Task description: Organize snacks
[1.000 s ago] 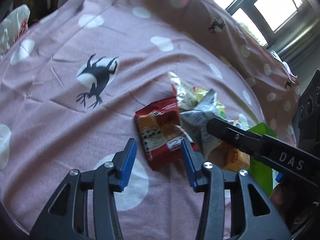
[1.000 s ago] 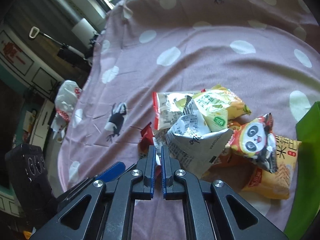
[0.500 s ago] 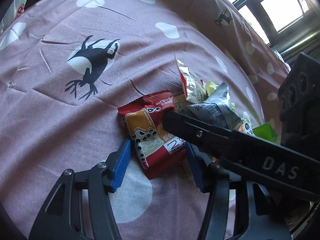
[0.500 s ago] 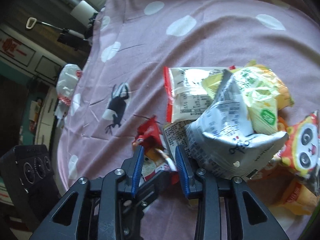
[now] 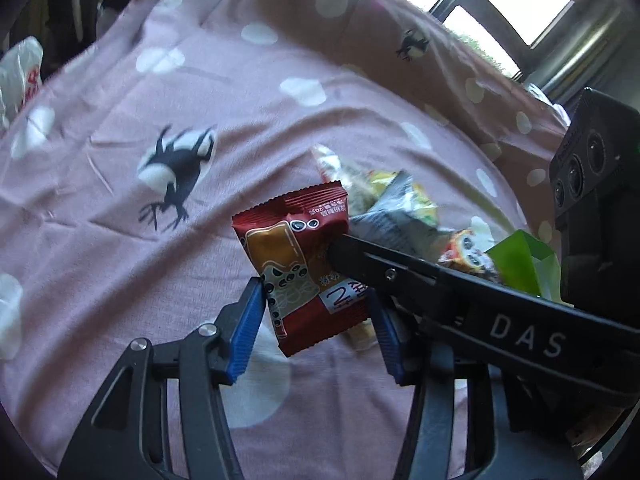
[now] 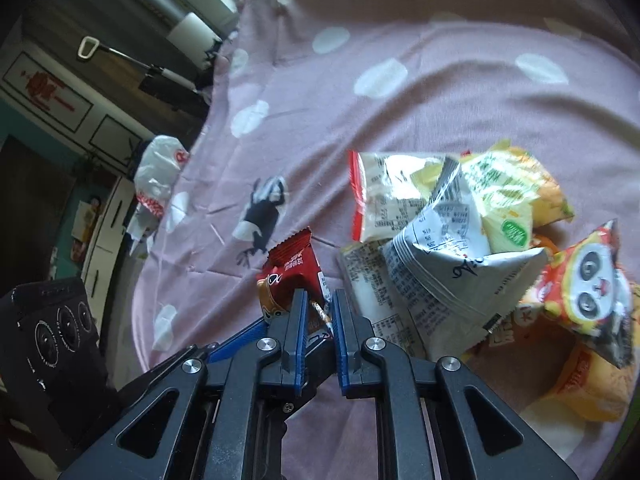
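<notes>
Risk first. The red snack packet (image 5: pixel 304 264) is caught between two tools at once. If the hands pull apart or twist against each other, the foil could tear or slip from the narrower hold. That hold takes only an edge of the packet, so a small tug may free it; the packet would then drop onto the pink spotted cloth (image 5: pixel 120 260).

Left gripper (image 5: pixel 316 332), nearest in the left wrist view, at 6 o'clock: jaws partly apart and just closing in. The packet's lower half stands between the blue pads. The left pad appears to touch the packet's edge; contact at the right pad is hidden by the other tool's arm, so a firm grip cannot be confirmed.

Right gripper (image 6: pixel 320 312), entering the left view from 4 o'clock: jaws drawn close, just closed after a brief opening, and clamped on the packet's right edge. In its own view the red wrapper sits between the blue pads.

Beyond, toward 2 o'clock in the left view, lies the heap of unsorted snacks: a grey-white pouch (image 6: pixel 448 264), a yellow-green bag (image 6: pixel 504 196), a panda-face packet (image 6: pixel 588 276). A green container (image 5: pixel 524 260) stands just beside the heap.
</notes>
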Demonstrator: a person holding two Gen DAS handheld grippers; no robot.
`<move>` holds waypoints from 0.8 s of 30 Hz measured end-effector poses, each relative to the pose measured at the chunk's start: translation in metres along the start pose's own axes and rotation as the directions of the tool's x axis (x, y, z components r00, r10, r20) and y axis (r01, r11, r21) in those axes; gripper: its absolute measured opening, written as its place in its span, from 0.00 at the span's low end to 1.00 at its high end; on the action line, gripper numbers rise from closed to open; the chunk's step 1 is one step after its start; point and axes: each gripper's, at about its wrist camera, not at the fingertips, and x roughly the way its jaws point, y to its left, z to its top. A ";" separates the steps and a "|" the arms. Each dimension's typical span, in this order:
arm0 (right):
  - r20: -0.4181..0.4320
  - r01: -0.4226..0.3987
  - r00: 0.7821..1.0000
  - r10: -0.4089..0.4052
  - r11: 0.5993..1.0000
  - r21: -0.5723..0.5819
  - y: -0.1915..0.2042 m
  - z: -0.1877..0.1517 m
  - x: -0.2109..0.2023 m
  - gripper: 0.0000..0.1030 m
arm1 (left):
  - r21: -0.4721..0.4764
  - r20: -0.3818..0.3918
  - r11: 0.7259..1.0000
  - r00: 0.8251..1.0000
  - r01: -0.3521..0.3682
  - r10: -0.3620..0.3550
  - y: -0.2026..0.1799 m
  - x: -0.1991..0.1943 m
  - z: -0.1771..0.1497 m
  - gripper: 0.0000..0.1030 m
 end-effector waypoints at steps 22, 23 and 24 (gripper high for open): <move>0.520 -0.021 0.841 -0.150 0.951 0.308 -0.094 -0.058 -0.219 0.15 | 0.509 0.063 0.840 0.965 0.187 -0.253 -0.211 -0.028 -0.010 0.49; 0.523 -0.018 0.836 -0.168 0.943 0.332 -0.102 -0.062 -0.223 0.15 | 0.520 0.045 0.830 0.964 0.200 -0.261 -0.219 -0.023 -0.013 0.49; 0.523 -0.014 0.831 -0.189 0.933 0.359 -0.110 -0.067 -0.227 0.15 | 0.532 0.027 0.820 0.964 0.211 -0.265 -0.227 -0.018 -0.015 0.48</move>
